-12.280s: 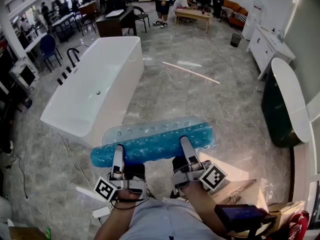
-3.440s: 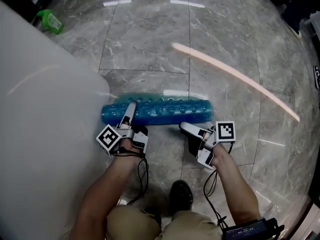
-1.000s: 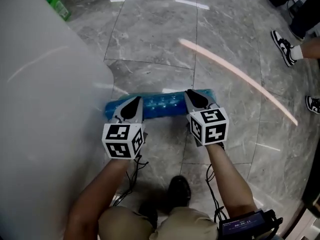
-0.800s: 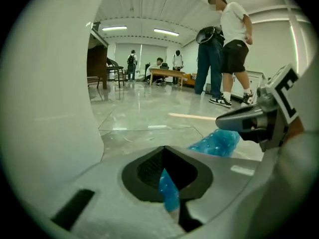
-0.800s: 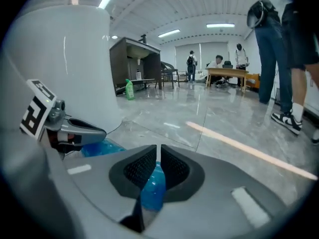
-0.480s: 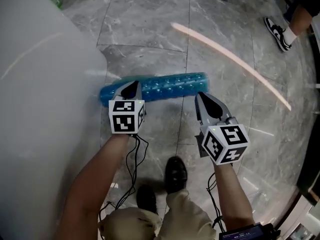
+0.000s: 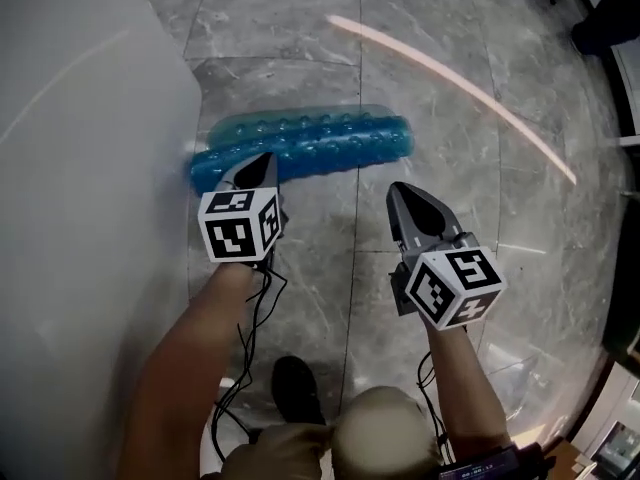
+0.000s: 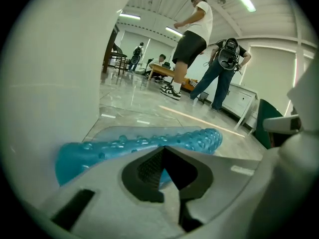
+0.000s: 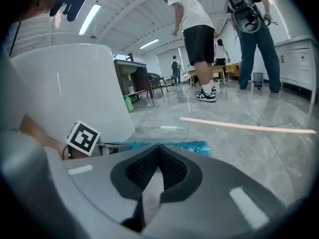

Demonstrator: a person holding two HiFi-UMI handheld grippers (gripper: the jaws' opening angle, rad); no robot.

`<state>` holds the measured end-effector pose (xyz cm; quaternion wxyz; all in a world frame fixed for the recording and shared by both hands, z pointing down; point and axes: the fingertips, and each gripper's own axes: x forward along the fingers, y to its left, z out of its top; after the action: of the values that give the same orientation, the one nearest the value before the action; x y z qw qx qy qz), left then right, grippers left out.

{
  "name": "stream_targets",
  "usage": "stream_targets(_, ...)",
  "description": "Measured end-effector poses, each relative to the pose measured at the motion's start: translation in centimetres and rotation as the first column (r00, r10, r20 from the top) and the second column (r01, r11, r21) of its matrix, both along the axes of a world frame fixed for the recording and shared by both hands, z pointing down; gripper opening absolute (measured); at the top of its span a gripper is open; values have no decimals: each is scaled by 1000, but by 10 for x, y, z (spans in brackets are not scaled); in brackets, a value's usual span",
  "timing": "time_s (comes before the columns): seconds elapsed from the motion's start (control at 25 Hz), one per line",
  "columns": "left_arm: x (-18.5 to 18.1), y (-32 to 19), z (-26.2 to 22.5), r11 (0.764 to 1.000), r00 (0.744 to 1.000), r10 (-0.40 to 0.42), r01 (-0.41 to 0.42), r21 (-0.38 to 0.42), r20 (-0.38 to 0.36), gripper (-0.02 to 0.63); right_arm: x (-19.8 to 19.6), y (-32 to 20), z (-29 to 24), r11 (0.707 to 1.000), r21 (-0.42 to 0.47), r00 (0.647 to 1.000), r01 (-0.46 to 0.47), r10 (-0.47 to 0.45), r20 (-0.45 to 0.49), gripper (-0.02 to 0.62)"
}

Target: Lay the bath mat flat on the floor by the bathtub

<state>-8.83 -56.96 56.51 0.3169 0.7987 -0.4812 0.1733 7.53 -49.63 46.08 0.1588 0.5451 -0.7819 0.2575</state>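
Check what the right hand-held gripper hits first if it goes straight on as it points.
Probably the right end of the rolled mat: the right hand-held gripper, shut and empty, points at it across bare floor. Depth is unclear; it might touch floor first.

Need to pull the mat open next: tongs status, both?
Left tongs: closed on the bath mat edge.
Right tongs: closed, empty.
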Motion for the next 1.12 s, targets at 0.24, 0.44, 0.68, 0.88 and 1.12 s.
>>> stream_targets(0.24,9,52,27,996,999,-7,3,-88,-49,6,-3,-8,28,999,-14,998,47,-47,-29,33)
stream_targets(0.44,11,65,38,997,1000,17,-19,-81,-20,6,6,-16,37,999,-24,999,43,-43,-26,58)
stream_targets(0.68,9,83,61,983,1000,-19,15,-182,-23,6,-5,-30,61,996,-44,994,77,-81,-73,57)
stream_targets(0.88,6,99,48,988,999,-5,-4,-153,-53,6,-13,-51,88,993,-76,984,88,-98,-148,30)
stream_targets(1.12,10,99,8,998,994,5,-12,-67,-112,6,-13,-73,106,996,-74,974,39,-55,-218,5)
